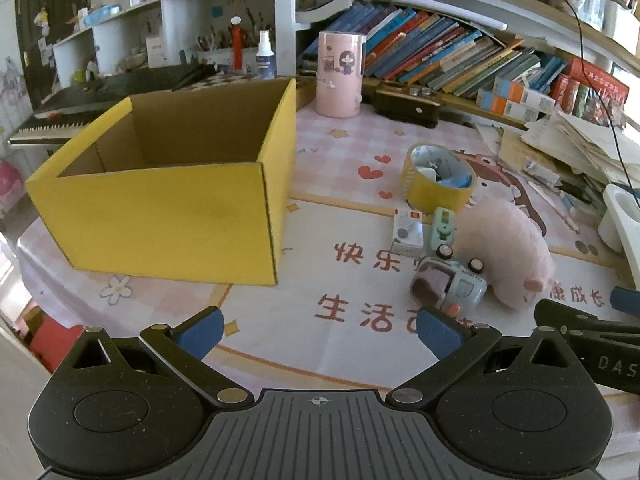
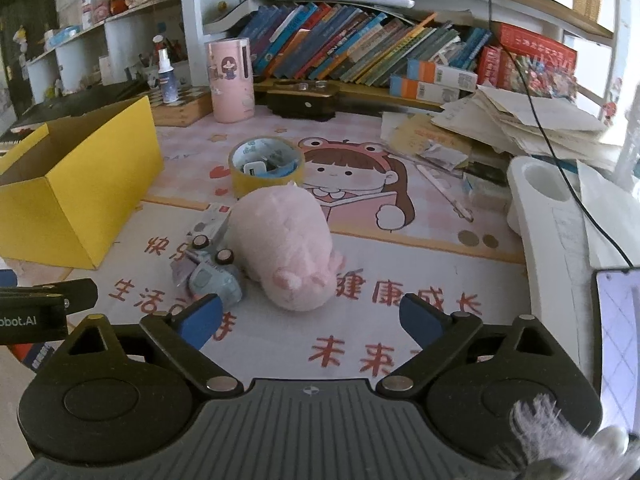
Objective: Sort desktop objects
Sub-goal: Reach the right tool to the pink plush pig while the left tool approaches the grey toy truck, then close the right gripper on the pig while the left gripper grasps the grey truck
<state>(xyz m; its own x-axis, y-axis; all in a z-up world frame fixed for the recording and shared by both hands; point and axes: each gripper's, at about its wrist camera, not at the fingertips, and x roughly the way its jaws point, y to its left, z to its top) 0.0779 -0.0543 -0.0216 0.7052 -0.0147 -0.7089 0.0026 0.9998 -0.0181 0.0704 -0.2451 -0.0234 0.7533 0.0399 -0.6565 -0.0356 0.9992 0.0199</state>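
**Kid:** Since the box (image 1: 168, 208) is open on top, is that where the toys go?

**Helper:** I think so. It sits on the left of the desk (image 1: 340, 152), and I see nothing inside it.

**Kid:** Where are the toys?

**Helper:** They lie in a little heap to the right of the box. The pink pig (image 2: 286, 246) lies on its side. The toy car (image 2: 212, 272) is tipped over with its wheels up, touching the pig. Two small toys (image 1: 424, 228) sit just behind the car, and a roll of tape (image 2: 266, 168) with bits inside stands farther back.

**Kid:** What are the grippers doing?

**Helper:** The right gripper (image 2: 308, 320) is wide and holds nothing. It points at the pig, and the pig is not between its fingers yet. The left gripper (image 1: 320, 330) is wide too and holds nothing. It hangs over bare desk between the box and the car.

**Kid:** Why so wide?

**Helper:** The pig is fat and soft, so I guess it needs a big bite.

**Kid:** What is in the way?

**Helper:** The car leans on the pig, so it may get bumped. A white stand (image 2: 552, 216), papers (image 2: 520, 124) and a black cord (image 2: 532, 100) crowd the right side. A pink tin (image 1: 340, 74) and books (image 1: 440, 52) stand at the back, well apart.
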